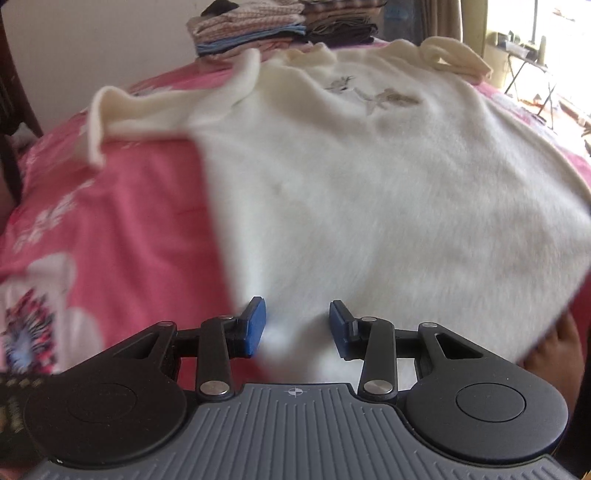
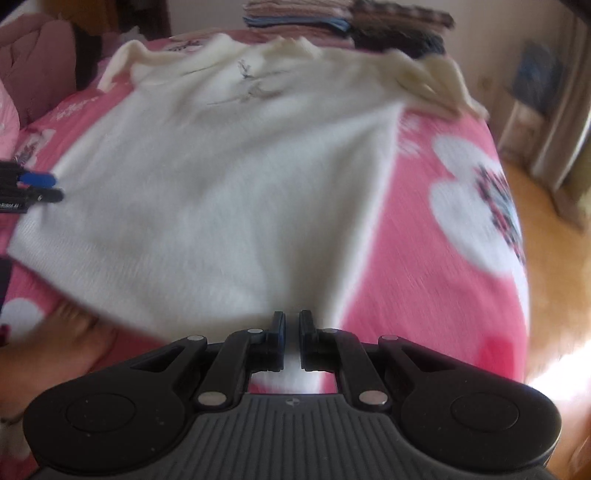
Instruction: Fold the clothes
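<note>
A cream sweater (image 1: 351,192) with a small grey print lies spread on the pink bed sheet (image 1: 110,229), neck towards the far side. My left gripper (image 1: 297,325) is at its near left edge. Its blue pads stand partly apart, and a bunch of the fuzzy fabric fills the gap. That gripper also shows at the left edge of the right wrist view as the left gripper (image 2: 38,188). My right gripper (image 2: 291,339) is nearly closed on the sweater (image 2: 221,184) at its near right corner, with white fabric pinched between the pads. Both views are blurred.
Stacks of folded clothes (image 1: 280,26) sit at the far side of the bed. A bare part of a person (image 2: 70,350) shows under the lifted near hem. The bed's right edge drops to a wooden floor (image 2: 554,236). A pink quilt (image 2: 37,59) lies far left.
</note>
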`<action>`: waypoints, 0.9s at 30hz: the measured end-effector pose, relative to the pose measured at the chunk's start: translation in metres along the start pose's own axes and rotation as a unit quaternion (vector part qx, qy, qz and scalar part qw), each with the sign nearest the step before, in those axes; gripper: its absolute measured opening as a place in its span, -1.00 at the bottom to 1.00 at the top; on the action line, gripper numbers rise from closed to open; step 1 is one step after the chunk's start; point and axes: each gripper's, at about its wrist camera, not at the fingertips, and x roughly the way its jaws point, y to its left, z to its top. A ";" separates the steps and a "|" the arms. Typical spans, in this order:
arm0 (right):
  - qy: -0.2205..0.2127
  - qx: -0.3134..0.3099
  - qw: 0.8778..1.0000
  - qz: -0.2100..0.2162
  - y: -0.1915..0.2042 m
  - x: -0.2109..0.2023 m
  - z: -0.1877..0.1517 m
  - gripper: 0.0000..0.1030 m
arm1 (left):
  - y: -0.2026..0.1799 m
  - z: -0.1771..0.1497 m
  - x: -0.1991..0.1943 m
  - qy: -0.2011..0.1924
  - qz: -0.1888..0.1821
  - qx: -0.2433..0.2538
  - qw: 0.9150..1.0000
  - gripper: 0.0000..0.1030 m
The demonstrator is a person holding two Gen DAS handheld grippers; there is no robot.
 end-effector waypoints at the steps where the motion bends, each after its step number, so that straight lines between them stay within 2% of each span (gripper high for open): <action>1: 0.007 0.010 1.000 0.007 -0.006 -0.006 0.001 -0.85 | 0.002 0.001 -0.006 0.003 0.009 0.000 1.000 -0.25; 2: 0.009 0.013 1.000 0.005 -0.007 -0.009 0.009 -0.85 | 0.005 0.004 -0.014 -0.005 0.010 -0.009 1.000 -0.25; 6: -0.054 -0.003 0.999 -0.001 -0.002 -0.021 0.054 -0.84 | 0.011 0.023 -0.030 -0.041 0.002 -0.040 0.998 -0.25; 10: -0.078 -0.001 0.997 0.007 0.007 0.015 0.094 -0.84 | 0.001 0.043 -0.001 -0.046 -0.001 -0.047 0.998 -0.25; 13: -0.038 0.019 0.999 -0.014 0.002 0.056 0.088 -0.84 | 0.001 0.036 0.034 0.010 0.004 -0.052 0.999 -0.25; 14: -0.029 0.030 0.999 -0.017 -0.002 0.062 0.077 -0.85 | 0.003 0.028 0.034 0.011 0.001 -0.052 0.999 -0.25; 15: -0.033 0.043 0.998 -0.009 -0.007 0.054 0.065 -0.85 | 0.005 0.022 0.027 -0.001 -0.005 -0.048 0.999 -0.25; 16: -0.036 0.057 0.998 -0.001 -0.012 0.046 0.052 -0.85 | 0.007 0.018 0.021 0.004 -0.007 -0.041 0.999 -0.25; 19: 0.006 0.063 0.998 0.003 -0.019 0.019 0.026 -0.85 | 0.011 0.016 0.001 0.017 -0.003 -0.025 1.000 -0.25; 22: 0.025 0.032 0.999 0.002 -0.023 -0.003 0.033 -0.84 | 0.016 0.027 -0.008 -0.001 -0.001 -0.016 1.000 -0.25; 24: 0.002 0.005 1.000 -0.012 -0.024 -0.008 0.061 -0.84 | 0.018 0.043 -0.004 -0.017 0.000 -0.018 1.000 -0.25; 27: -0.037 0.002 0.999 0.006 -0.030 0.018 0.121 -0.84 | 0.012 0.072 0.022 -0.027 -0.011 -0.038 0.999 -0.25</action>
